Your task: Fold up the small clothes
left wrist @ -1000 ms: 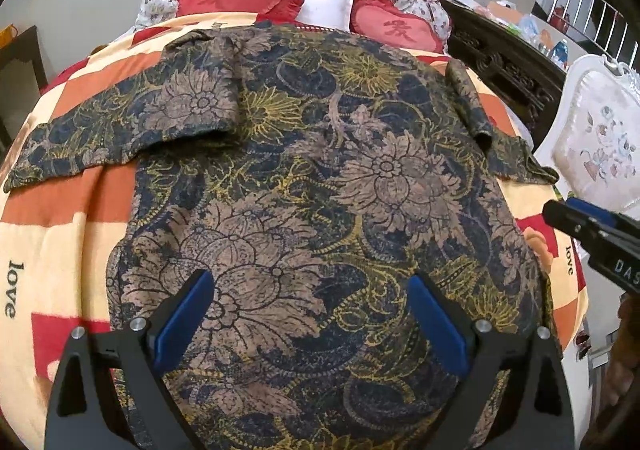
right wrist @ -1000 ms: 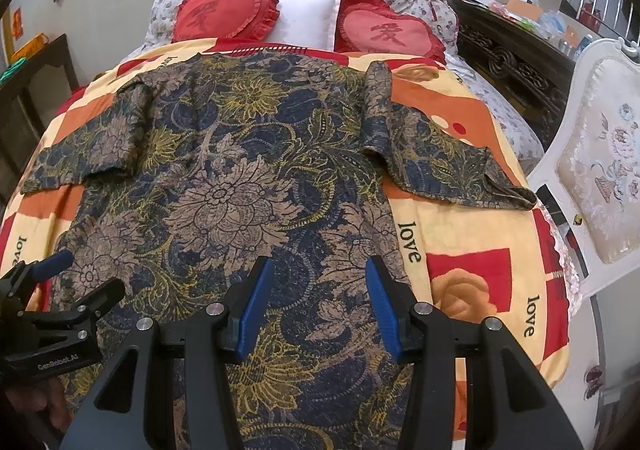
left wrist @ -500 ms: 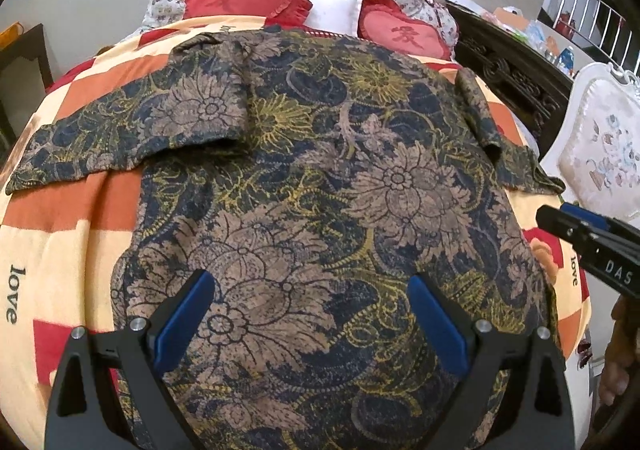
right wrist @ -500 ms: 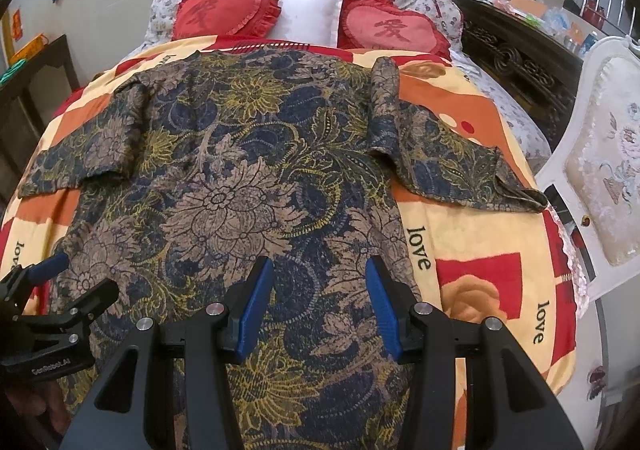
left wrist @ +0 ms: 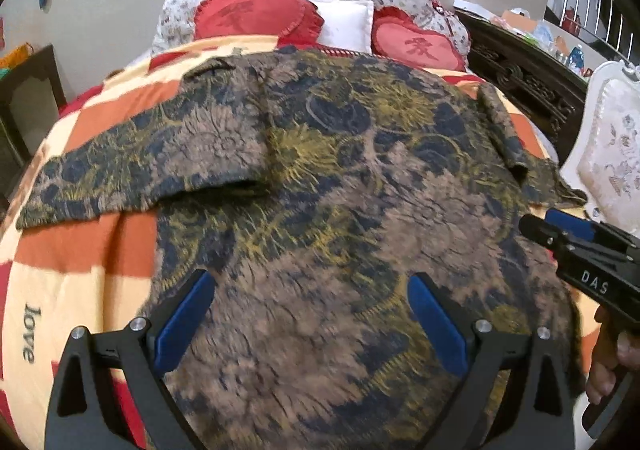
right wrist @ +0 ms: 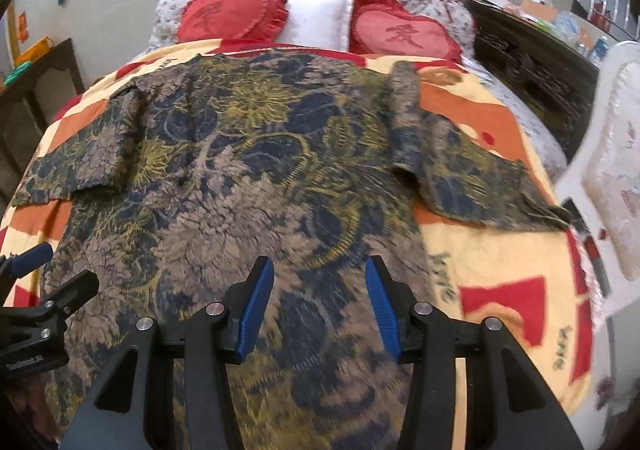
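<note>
A dark blue, gold and brown floral garment (left wrist: 320, 170) (right wrist: 248, 178) lies spread flat on the bed, both short sleeves stretched out to the sides. My left gripper (left wrist: 310, 282) hovers over its lower left part, jaws wide open and empty. My right gripper (right wrist: 319, 266) hangs over the lower right part, open with only cloth below it. The right gripper (left wrist: 540, 224) also shows at the right edge of the left wrist view, with a hand below it. The left gripper (right wrist: 66, 268) appears at the left edge of the right wrist view.
An orange, cream and red patchwork blanket (right wrist: 500, 258) covers the bed. Two red heart cushions (right wrist: 228, 12) and a white pillow (right wrist: 316, 16) sit at the head. A dark carved cabinet (left wrist: 528, 78) and a white chair (left wrist: 612, 154) stand on the right, dark furniture (right wrist: 36, 90) on the left.
Both grippers have drifted forward over the garment toward the pillows, the right one also sinking a little. The jaws keep the same width and the garment lies unmoved.
</note>
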`<act>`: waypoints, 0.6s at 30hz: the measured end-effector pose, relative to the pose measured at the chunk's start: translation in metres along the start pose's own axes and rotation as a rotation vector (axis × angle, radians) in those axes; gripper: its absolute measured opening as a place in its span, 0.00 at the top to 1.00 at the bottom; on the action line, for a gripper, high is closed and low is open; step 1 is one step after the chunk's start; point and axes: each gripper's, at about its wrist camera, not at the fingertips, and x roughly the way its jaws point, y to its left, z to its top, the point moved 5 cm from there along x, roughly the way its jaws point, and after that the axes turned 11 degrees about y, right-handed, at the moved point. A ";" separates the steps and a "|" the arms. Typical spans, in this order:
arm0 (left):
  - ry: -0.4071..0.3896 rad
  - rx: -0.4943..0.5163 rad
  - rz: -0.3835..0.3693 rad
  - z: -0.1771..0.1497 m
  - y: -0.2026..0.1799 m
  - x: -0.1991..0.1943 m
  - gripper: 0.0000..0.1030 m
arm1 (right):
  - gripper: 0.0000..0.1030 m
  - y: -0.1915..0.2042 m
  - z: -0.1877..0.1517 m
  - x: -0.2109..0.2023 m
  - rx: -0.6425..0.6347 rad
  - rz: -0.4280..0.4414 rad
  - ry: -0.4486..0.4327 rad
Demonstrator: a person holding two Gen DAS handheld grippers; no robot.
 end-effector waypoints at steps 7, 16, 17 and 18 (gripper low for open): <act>0.058 0.030 -0.050 0.002 -0.010 0.044 0.04 | 0.47 0.007 -0.004 0.053 -0.022 0.003 -0.007; 0.031 0.052 -0.086 0.005 0.010 0.024 0.06 | 0.39 0.005 -0.008 0.064 -0.003 0.006 0.002; 0.004 0.036 -0.075 0.008 0.026 0.010 0.06 | 0.39 0.004 -0.008 0.064 0.003 0.018 0.002; -0.015 0.019 -0.059 0.011 0.043 -0.002 0.05 | 0.38 0.002 -0.008 0.064 0.008 0.027 0.002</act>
